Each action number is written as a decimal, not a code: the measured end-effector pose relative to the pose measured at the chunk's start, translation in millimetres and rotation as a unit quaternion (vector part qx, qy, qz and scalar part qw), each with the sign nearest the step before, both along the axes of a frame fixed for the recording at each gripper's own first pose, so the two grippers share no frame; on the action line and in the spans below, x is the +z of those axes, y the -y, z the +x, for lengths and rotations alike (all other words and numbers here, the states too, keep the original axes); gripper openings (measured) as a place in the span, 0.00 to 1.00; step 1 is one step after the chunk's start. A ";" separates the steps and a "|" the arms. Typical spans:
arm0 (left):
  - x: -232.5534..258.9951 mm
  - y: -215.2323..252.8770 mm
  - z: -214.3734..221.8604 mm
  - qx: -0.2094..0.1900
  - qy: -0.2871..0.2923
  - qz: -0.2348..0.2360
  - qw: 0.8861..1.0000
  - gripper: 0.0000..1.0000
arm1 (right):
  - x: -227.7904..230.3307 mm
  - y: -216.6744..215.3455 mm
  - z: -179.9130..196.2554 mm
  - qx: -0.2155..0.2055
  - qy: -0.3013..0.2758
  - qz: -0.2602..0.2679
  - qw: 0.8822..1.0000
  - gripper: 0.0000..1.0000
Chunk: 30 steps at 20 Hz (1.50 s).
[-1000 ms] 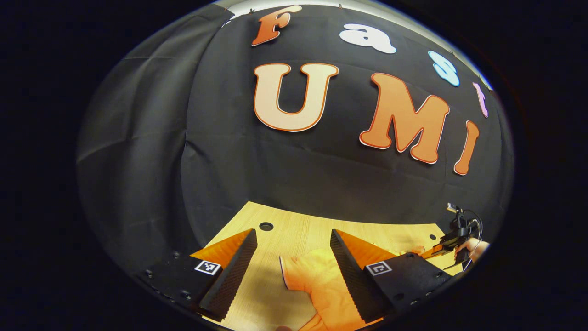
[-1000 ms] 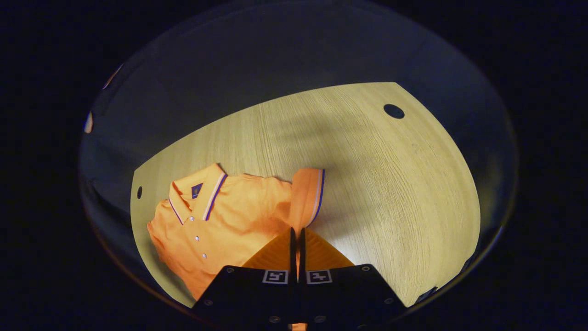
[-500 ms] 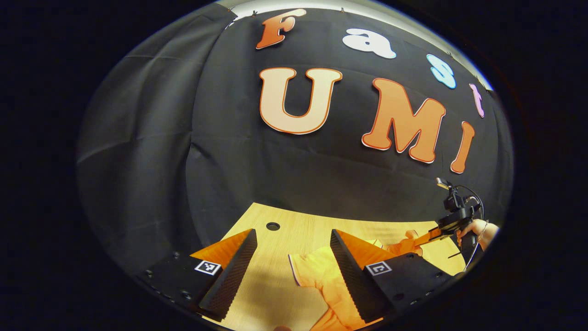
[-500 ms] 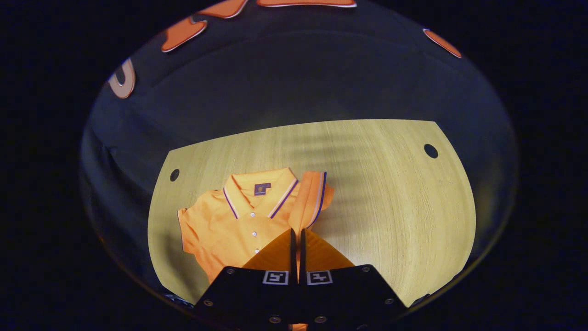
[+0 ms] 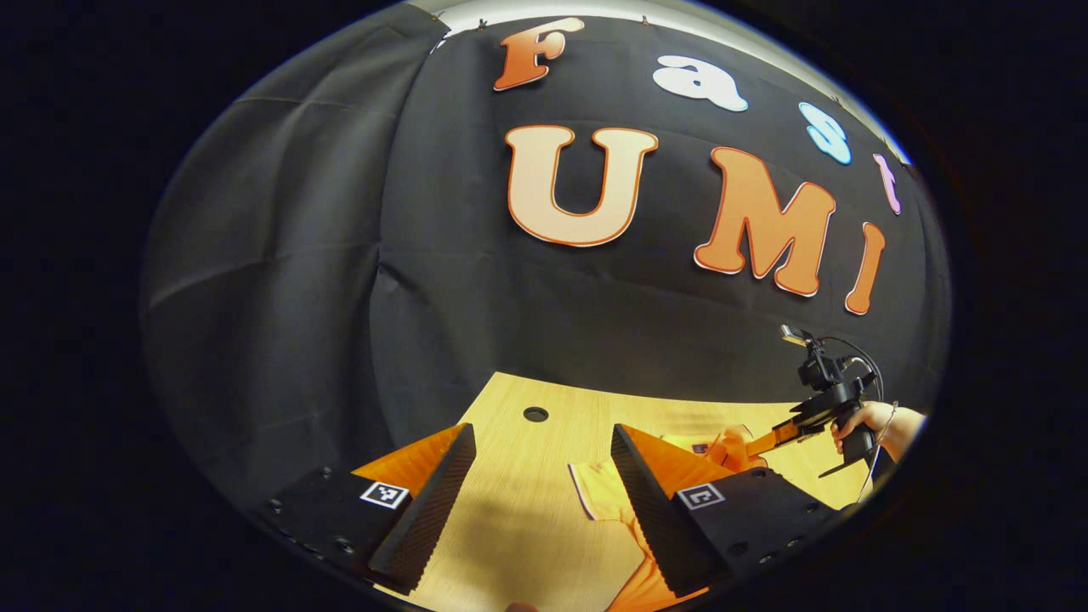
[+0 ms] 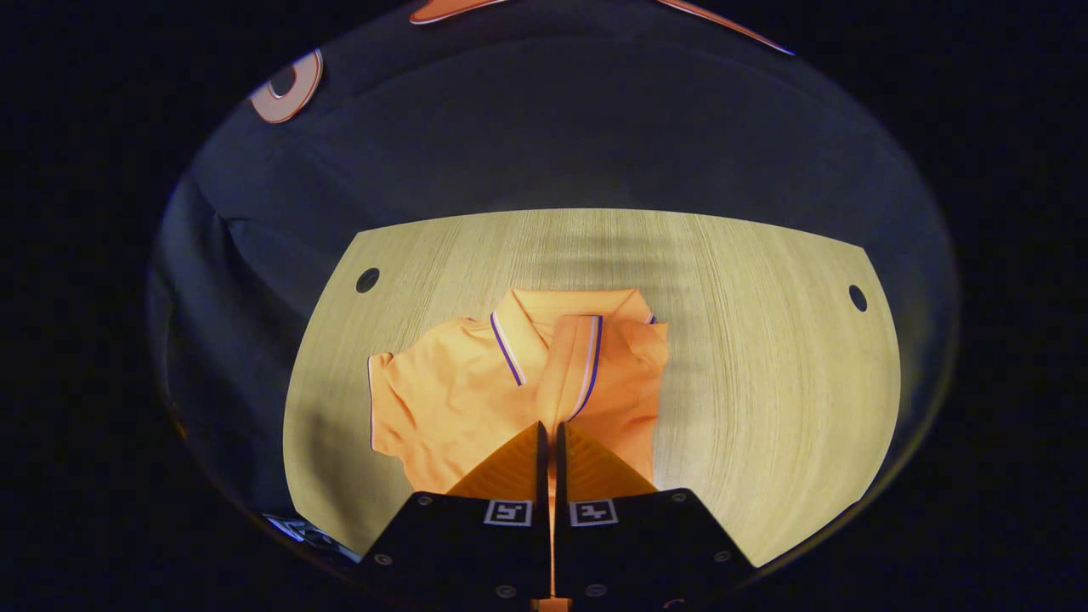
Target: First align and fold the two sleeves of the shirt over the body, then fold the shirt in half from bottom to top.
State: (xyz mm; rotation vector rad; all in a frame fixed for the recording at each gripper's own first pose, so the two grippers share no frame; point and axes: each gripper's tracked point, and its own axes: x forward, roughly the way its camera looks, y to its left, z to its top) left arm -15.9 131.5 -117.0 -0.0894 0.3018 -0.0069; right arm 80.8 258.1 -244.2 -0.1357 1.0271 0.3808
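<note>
right sleeve going over the body

right hand-held gripper [image 6: 549, 438] pinches the sleeve [image 6: 571, 365] clear of the worktop [image 6: 765, 382] so it lands on the shirt [image 6: 442, 399]; left hand-held gripper [image 5: 544, 442] waits wide, holding nothing.

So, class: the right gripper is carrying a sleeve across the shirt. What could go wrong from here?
1. The sleeve, pinched in the right gripper, already reaches the collar; it may land askew.
2. The other sleeve lies flat while the left gripper is open above the table, so the shirt could drag.

My left gripper [image 5: 537, 476] hangs with its fingers spread wide apart; my right gripper [image 6: 550, 450] is pinched closed, gripped by my hand [image 5: 858, 418].
</note>
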 end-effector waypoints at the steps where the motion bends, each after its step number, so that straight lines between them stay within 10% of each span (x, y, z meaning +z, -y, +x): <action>1: -1.2 -3.7 0.5 0.001 -0.003 0.001 1.000 0.98 | -1.8 -2.3 0.2 -0.003 -0.001 -0.001 1.000 0.02; 8: -11.6 -19.7 3.8 0.008 -0.016 -0.001 1.000 1.00 | -2.3 -46.1 -14.9 0.014 -0.027 0.058 0.998 0.16; 11: -13.4 -18.9 6.5 0.007 -0.019 -0.003 1.000 1.00 | -2.3 -49.6 -15.2 0.023 -0.011 0.053 0.998 0.67; 15: -13.4 -15.4 14.9 0.004 -0.016 0.000 1.000 0.98 | 11.9 -46.1 -1.2 0.014 0.043 0.048 0.998 0.99; 30: -124.1 60.6 84.2 -0.080 -0.171 -0.052 0.981 0.99 | 140.3 20.1 18.4 -0.030 0.240 0.079 0.967 0.98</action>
